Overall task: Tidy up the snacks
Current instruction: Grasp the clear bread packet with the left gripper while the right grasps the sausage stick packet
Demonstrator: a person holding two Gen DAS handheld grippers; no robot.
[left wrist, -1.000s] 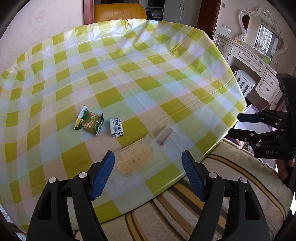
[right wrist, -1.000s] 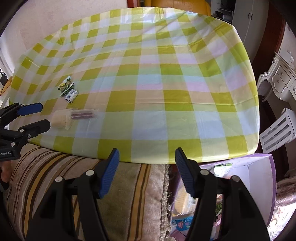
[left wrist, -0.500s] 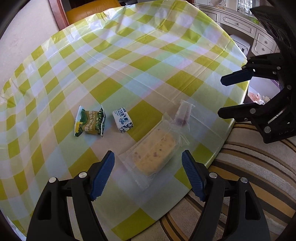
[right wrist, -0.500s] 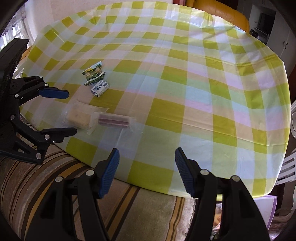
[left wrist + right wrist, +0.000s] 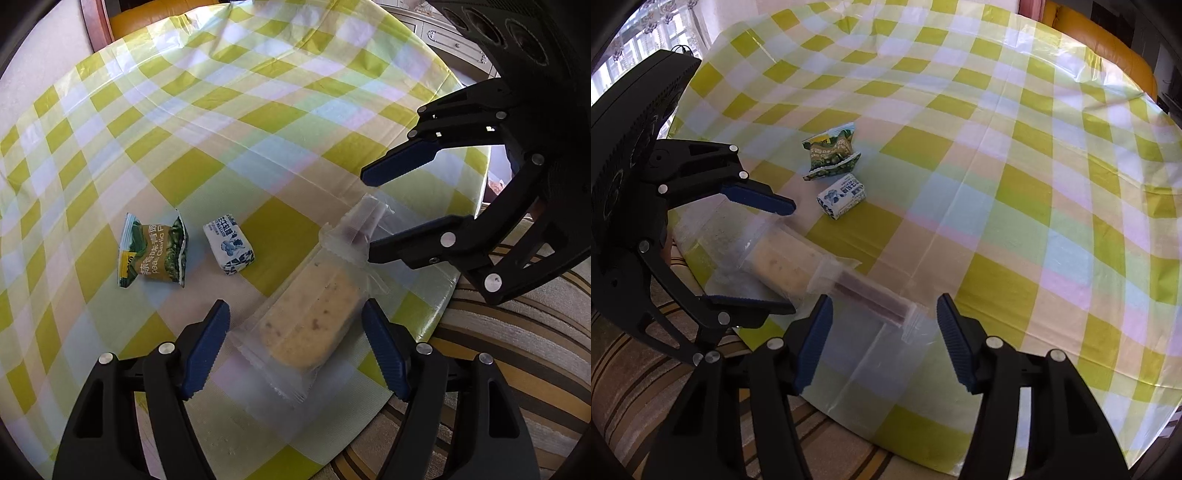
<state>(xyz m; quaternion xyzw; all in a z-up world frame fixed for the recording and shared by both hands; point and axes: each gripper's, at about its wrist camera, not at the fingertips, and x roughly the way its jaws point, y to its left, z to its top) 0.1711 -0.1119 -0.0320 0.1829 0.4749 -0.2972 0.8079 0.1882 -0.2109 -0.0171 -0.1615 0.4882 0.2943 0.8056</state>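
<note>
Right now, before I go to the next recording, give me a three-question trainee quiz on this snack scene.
1. True or false: the left gripper is shut on the cake.
2. How many snacks lie on the table?
3. Which snack lies before the right gripper: A green pack, B white candy, C purple bar?

Key: 1 false, open, a finger on each side; 2 four; 3 C.

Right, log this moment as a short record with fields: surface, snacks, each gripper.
surface: table with checked cloth
snacks: green pea packet; small blue-and-white packet; clear-wrapped cake; clear-wrapped dark bar
layout: cake and bar wrappers overlap near the table edge
left gripper: open, straddling the cake, not closed on it
right gripper: open, lined up on the bar, holding nothing
</note>
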